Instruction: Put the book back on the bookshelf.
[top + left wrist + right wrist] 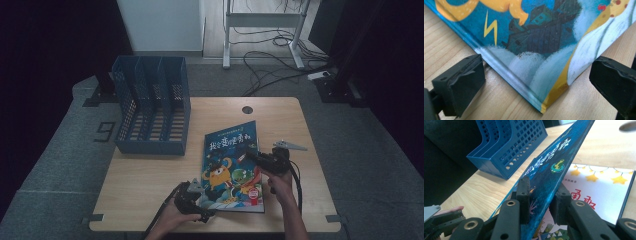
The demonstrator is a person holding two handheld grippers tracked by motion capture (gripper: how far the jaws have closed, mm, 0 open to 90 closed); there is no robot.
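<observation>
Your right gripper (540, 202) is clamped on the lifted cover (554, 167) of the picture book (231, 167); its own view reveals a white page with stars (599, 187) underneath, hidden from above. Your left gripper (536, 82) stands open, jaws either side of the book's near corner, pads not touching it. From above, a blue file rack (152, 105) sits on the bench (145, 190), well beyond your left gripper.

High view overhead; both tool views close on the shared book (232, 165).
</observation>
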